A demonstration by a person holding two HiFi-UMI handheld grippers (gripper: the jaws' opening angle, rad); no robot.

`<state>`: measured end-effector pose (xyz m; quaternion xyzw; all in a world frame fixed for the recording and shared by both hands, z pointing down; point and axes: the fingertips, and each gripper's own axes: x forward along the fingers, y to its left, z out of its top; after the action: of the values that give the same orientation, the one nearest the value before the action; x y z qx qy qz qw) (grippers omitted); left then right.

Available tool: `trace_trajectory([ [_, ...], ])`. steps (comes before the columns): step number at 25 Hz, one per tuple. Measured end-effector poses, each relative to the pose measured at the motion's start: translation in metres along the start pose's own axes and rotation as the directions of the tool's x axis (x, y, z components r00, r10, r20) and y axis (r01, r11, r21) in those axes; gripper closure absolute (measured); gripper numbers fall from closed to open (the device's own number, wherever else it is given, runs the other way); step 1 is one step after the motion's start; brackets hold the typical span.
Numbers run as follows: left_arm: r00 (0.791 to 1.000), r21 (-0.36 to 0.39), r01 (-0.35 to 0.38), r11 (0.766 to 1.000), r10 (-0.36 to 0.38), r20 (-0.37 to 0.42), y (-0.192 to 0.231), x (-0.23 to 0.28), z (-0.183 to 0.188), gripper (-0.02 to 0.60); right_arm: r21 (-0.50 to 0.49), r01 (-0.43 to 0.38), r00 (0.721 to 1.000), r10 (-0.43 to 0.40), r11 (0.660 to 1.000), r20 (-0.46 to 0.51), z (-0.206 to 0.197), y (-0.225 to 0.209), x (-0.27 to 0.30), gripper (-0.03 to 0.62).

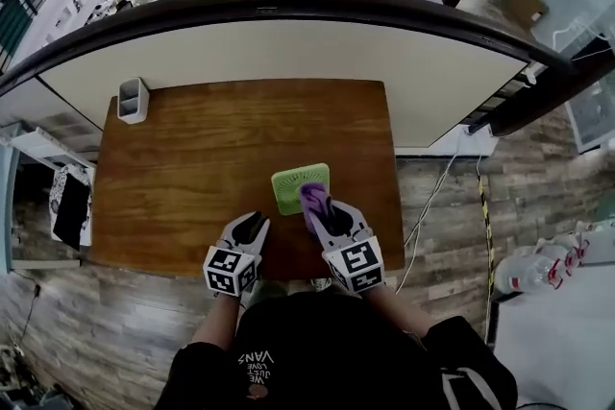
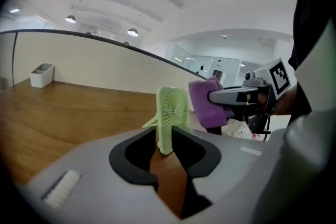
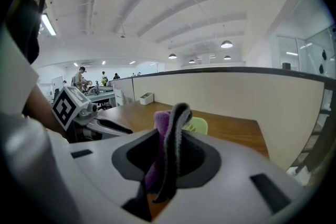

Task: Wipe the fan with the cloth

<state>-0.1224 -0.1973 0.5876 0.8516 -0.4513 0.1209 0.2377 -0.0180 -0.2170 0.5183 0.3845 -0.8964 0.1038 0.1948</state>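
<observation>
fan (image 1: 291,191) upright, lower centre of frame | right gripper (image 1: 323,215) clamped on cloth (image 1: 313,199) at fan's right edge | left gripper (image 1: 253,228) part open, empty, short of the fan | brace the frame with your left, then wipe lightly or it'll likely tip

Black T-shirt with white lettering; left gripper (image 1: 255,223) and right gripper (image 1: 317,204) pale grey, each bearing a black-and-white marker cube.
</observation>
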Motion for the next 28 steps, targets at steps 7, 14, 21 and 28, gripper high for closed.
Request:
trace_trajectory([
  [7,0.982,0.036,0.161,0.986,-0.157,-0.102,0.008,0.034,-0.015,0.43,-0.037,0.015,1.0,-0.014,0.999,0.018,0.005,0.018,0.029,0.499],
  [14,0.952,0.062,0.279,0.958,-0.268,-0.147,0.006,0.057,-0.014,0.423,-0.059,0.006,0.999,-0.003,0.998,0.053,0.018,0.027,0.054,0.5],
  [21,0.935,0.116,0.332,0.936,-0.31,-0.173,0.004,0.068,-0.011,0.452,-0.079,0.0,0.998,0.004,0.997,0.058,0.018,0.03,0.066,0.499],
  [28,0.935,0.121,0.331,0.936,-0.308,-0.175,0.003,0.071,-0.015,0.509,-0.069,0.023,0.999,-0.02,0.997,0.045,0.013,0.018,0.06,0.499],
])
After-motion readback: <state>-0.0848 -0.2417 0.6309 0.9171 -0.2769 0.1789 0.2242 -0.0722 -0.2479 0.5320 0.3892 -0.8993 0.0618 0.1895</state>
